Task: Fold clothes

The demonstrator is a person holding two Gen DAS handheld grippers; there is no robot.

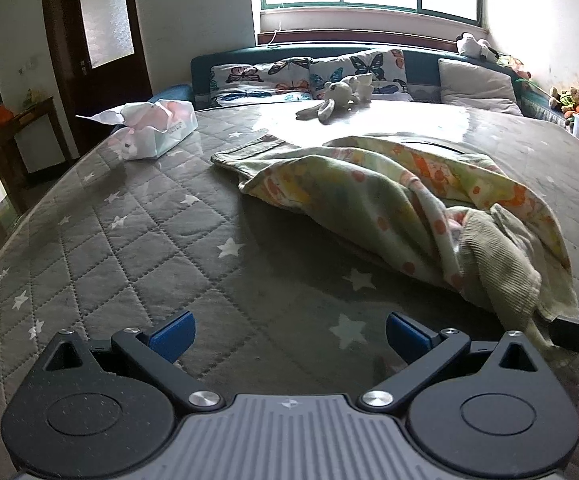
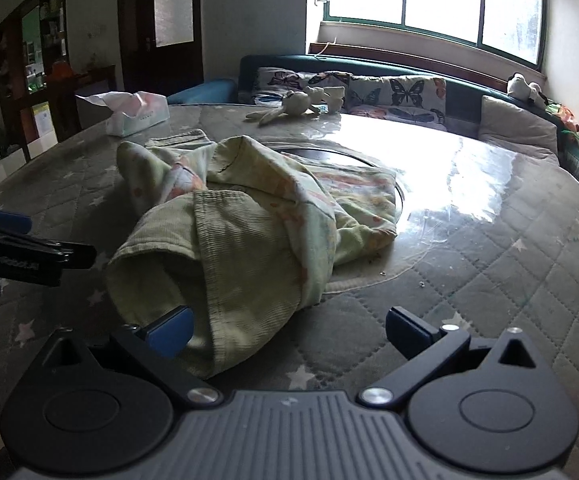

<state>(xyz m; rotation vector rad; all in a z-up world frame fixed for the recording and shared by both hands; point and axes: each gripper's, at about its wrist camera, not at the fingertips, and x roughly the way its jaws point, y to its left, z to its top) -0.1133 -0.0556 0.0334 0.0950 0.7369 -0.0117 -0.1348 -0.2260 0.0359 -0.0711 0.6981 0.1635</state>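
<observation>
Fingers, left gripper (image 1: 287, 334): blue pads spread wide, nothing between them; they hover over bare quilt, the garment off to their right.
Fingers, right gripper (image 2: 287, 332): likewise spread wide and empty; the left pad (image 2: 169, 334) sits just in front of the ribbed hem, which lies between the two fingers but is not pinched.
Item: garment (image 2: 249, 216), one piece, pale green with orange and pink print, ribbed green cuff or hem (image 1: 497, 256) at its near end.
Location: on the quilted star-pattern cover (image 1: 137, 240) of the round table, near its front, between the two grippers.
Condition: crumpled and bunched, humped in the middle, edges rolled under; no clean fold visible.
Step in hand (judged): opening stage, approach before the first grasp; folding proper not yet begun.
Next move calls for (judged): each gripper to close on a separate edge or corner, then draw the cloth flat before any fold.
Risk (judged): pinching several layers together, since the layers overlap.
Nearby: tissue pack (image 1: 157, 128), plush toy (image 1: 335, 98), well apart from the garment.
</observation>
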